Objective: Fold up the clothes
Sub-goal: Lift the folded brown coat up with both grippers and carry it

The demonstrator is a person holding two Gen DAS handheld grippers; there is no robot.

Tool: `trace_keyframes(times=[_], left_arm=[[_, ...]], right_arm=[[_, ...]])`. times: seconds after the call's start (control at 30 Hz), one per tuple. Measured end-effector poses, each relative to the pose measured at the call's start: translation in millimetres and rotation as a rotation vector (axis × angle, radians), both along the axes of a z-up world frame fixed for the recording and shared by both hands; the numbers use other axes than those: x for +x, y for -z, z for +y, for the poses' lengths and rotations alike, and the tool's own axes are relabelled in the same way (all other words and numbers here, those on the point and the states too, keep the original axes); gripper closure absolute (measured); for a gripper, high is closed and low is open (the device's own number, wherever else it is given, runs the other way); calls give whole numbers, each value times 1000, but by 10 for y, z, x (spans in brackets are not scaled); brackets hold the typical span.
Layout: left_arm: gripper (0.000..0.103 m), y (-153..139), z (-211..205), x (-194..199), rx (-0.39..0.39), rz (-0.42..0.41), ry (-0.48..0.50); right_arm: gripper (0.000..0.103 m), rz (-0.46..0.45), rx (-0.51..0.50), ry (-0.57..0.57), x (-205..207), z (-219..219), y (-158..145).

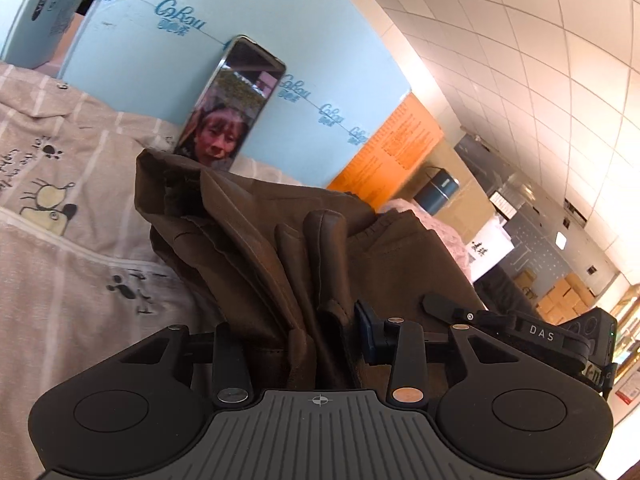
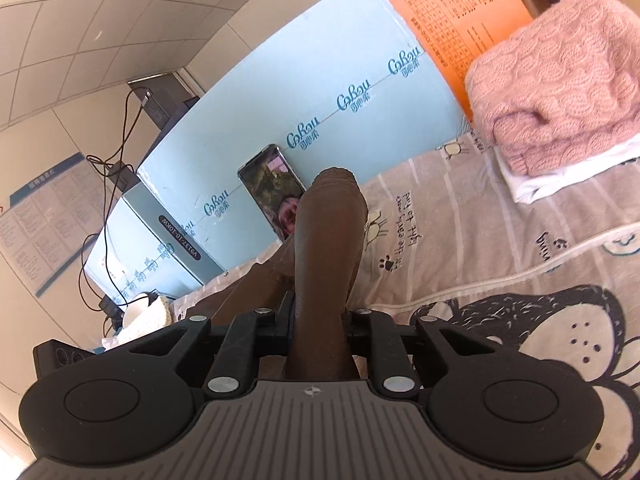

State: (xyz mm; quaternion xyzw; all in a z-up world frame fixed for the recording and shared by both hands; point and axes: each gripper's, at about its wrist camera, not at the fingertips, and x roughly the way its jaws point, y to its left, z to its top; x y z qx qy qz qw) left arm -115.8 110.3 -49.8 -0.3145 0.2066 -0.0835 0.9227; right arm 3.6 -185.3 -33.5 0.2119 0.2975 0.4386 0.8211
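A dark brown garment (image 1: 280,232) is bunched in folds and lifted above the patterned bed cover (image 1: 60,240). My left gripper (image 1: 320,332) is shut on a thick bundle of its fabric, which hides the fingertips. The other gripper's black body (image 1: 540,336) shows just to the right behind the cloth. In the right wrist view, the brown garment (image 2: 324,248) stands up as a narrow fold between the jaws, and my right gripper (image 2: 316,320) is shut on it above the bed cover (image 2: 500,248).
A phone (image 1: 232,100) leans against light blue boxes (image 1: 260,20) at the back. A folded pink knitted sweater (image 2: 560,80) lies on a white garment (image 2: 560,176) at the right. An orange box (image 2: 460,8), cables (image 2: 108,184) and stacked cartons (image 1: 560,296) stand around.
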Motion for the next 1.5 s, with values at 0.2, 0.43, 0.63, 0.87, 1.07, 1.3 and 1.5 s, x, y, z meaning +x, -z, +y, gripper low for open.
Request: trace_keyframes(times=[0.2, 0.43, 0.63, 0.87, 1.07, 1.3, 1.5], left_arm=[[66, -280, -428, 433, 50, -87, 138], [66, -520, -877, 1140, 128, -184, 190], [66, -563, -1202, 1631, 121, -256, 143], [66, -484, -1330, 1978, 126, -295, 137], [66, -309, -1160, 2177, 88, -271, 205], [66, -15, -816, 2368, -59, -211, 208], [50, 33, -844, 2340, -15, -209, 182]], right_arm=[[88, -126, 22, 140, 56, -487, -315], [88, -263, 38, 315, 250, -948, -613], [88, -397, -30, 474, 605, -954, -731], [88, -420, -29, 585, 1064, -1008, -724], [88, -379, -43, 615, 1382, -1022, -591], [88, -362, -95, 638, 1604, -851, -459], [87, -331, -192, 748, 1792, -844, -298]])
